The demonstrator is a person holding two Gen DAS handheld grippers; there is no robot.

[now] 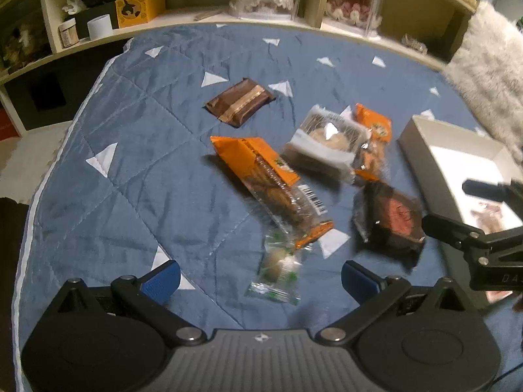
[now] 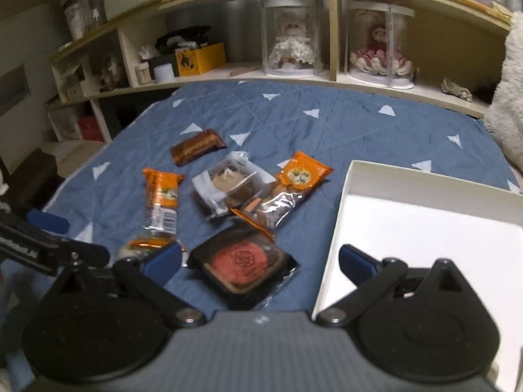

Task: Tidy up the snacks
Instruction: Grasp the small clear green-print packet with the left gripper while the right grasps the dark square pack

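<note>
Left tool [image 1: 260,277]: blue ribbed pads apart, empty, lower centre.
Right tool [image 2: 260,259]: pads apart, empty.
Snacks [image 1: 287,170]: glossy crinkled wrappers, centre, on quilted blue bedspread [image 1: 147,163].
Box [image 2: 425,228]: white cardboard, rectangular, right.

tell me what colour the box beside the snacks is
White box, clearest in the right wrist view.

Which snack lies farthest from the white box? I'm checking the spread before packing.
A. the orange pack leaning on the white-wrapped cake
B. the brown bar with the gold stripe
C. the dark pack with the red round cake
B: the brown bar lies alone at the far left of the pile, while the others sit nearer the white box.
</note>
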